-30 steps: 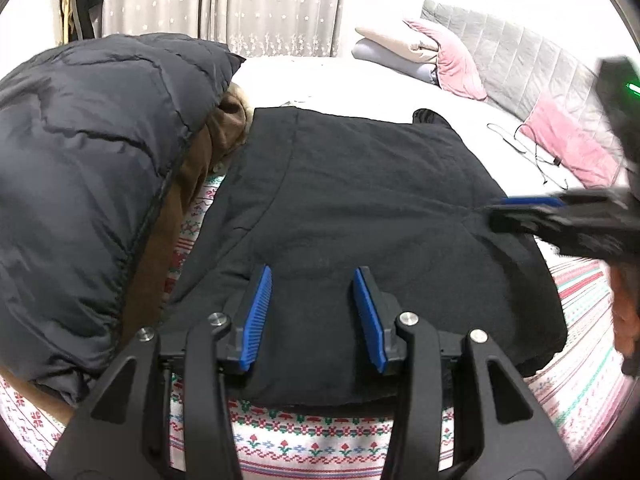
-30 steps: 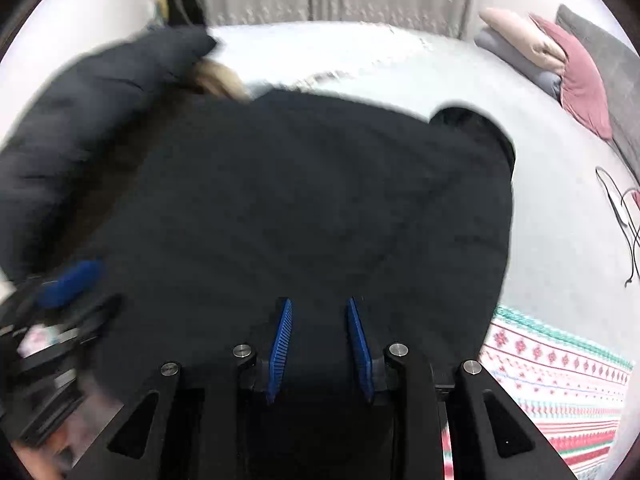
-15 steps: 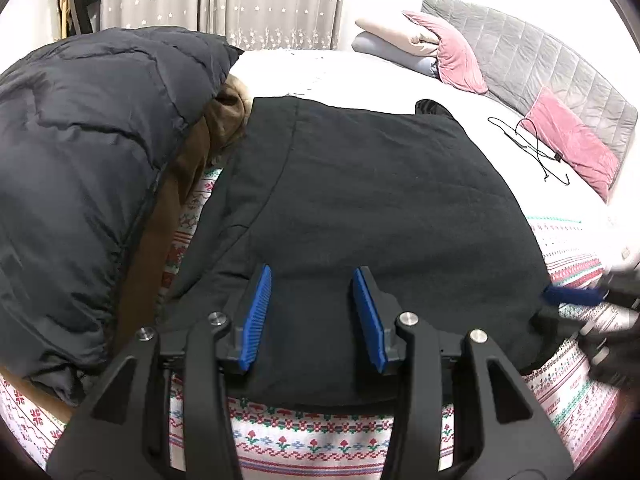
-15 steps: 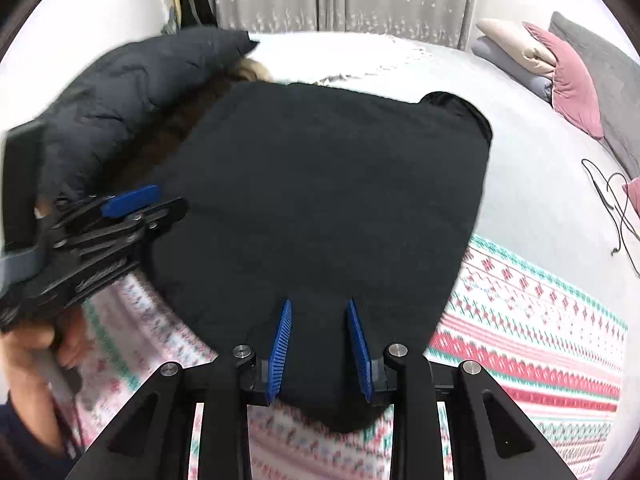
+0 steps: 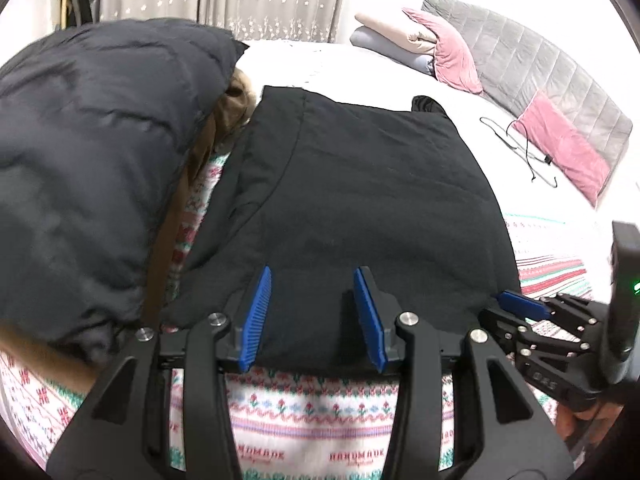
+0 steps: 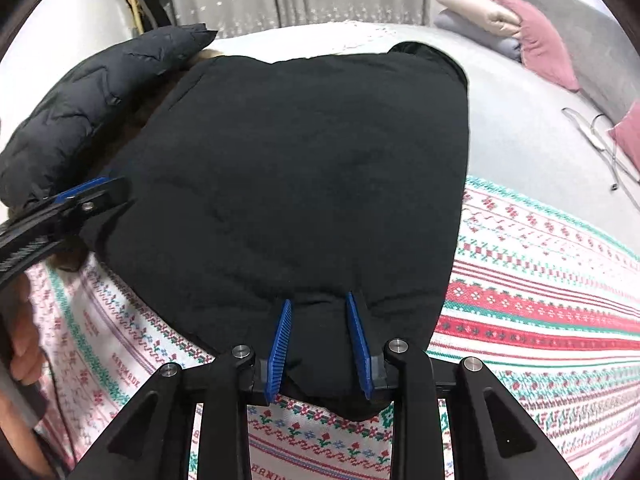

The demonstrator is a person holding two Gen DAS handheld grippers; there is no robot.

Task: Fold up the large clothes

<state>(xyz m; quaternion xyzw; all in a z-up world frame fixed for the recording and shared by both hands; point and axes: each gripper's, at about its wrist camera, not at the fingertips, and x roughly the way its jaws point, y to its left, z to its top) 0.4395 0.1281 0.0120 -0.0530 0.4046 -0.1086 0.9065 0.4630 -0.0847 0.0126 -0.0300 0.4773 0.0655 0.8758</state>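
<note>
Lying flat on the patterned bed cover (image 5: 320, 404), black garment (image 5: 360, 200) awaits its next fold; left hand-held gripper (image 5: 310, 314) and right hand-held gripper (image 6: 320, 338) gape over its near hem, likely ready to pinch.

left: puffer jacket (image 5: 92, 168) blocks | right: patterned blanket (image 6: 540, 280) open – far: hanger (image 5: 524, 152)

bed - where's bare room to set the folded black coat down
Free: the grey sheet between the black coat and the pink pillows, short of the cable; also the patterned blanket to the coat's right. Crowded: the left, under the puffer jacket.
</note>
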